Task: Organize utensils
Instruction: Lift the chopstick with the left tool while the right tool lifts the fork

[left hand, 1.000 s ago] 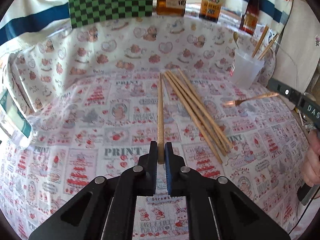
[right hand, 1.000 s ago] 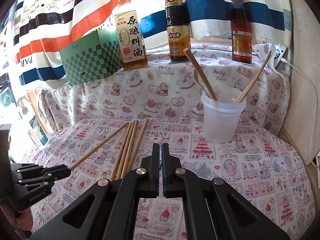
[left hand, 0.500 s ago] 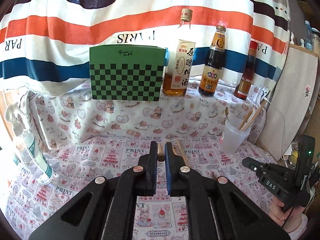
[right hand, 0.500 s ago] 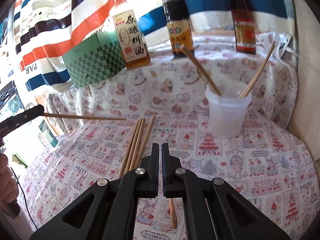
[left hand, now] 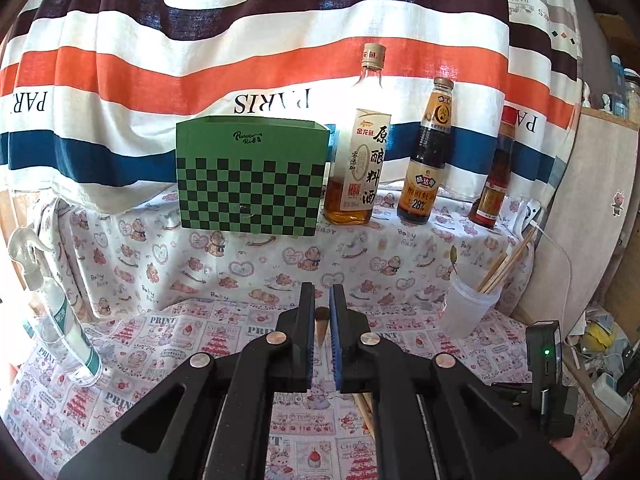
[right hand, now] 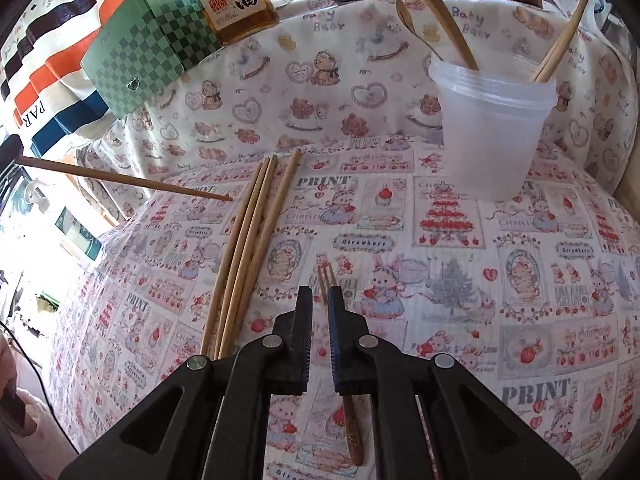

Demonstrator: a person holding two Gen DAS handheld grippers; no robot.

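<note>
While our left gripper (left hand: 320, 320) stays clamped on one chopstick (left hand: 321, 324), we have raised it off the cloth, level, ready to carry to the plastic cup (left hand: 466, 310) at right; open air lies between.

At the right wrist, our right gripper (right hand: 319, 312) has dipped, jaws slightly parted and empty, over a small fork (right hand: 344, 380). Three chopsticks (right hand: 248, 248) lie just left; the cloth beyond is bare.

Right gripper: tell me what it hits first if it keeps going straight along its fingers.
Most likely the small fork lying on the tablecloth under the right gripper; its tines show just beyond the fingertips. Depth is unclear.
</note>
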